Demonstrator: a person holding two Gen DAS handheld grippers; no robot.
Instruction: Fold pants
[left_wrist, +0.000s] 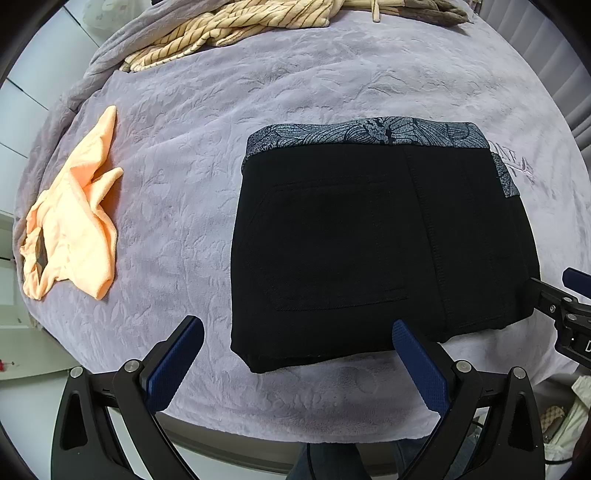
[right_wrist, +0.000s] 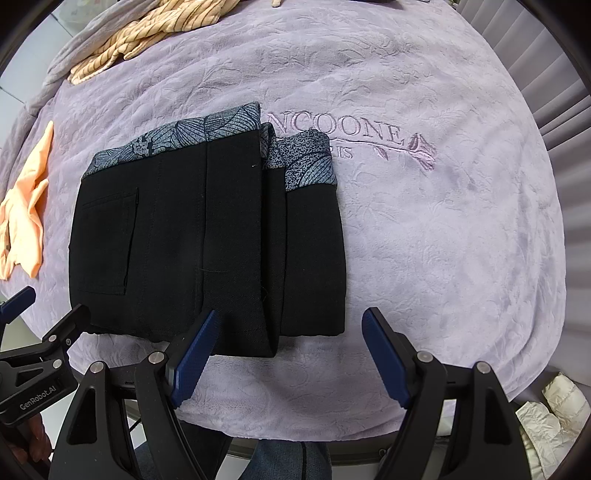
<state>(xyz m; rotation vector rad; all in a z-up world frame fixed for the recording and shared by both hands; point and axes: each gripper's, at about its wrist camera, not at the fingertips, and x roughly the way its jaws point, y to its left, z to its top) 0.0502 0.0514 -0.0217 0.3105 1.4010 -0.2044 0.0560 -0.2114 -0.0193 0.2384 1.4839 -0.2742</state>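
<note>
Black pants (left_wrist: 369, 243) with a grey leaf-print waistband lie folded into a compact stack on the lilac blanket (left_wrist: 184, 184). In the right wrist view the same pants (right_wrist: 192, 251) show layered folds, waistband at the far end. My left gripper (left_wrist: 295, 336) hangs open above the near edge of the stack, its right pad over the black cloth, nothing between its fingers. My right gripper (right_wrist: 291, 328) is open too, above the stack's near right corner, holding nothing. Each gripper shows at the edge of the other's view.
An orange garment (left_wrist: 74, 221) lies crumpled at the left of the blanket. A striped cream garment (left_wrist: 221, 29) is bunched at the far edge. Embroidered lettering (right_wrist: 340, 133) marks the blanket right of the pants. A white padded item (right_wrist: 554, 417) sits below the bed edge, right.
</note>
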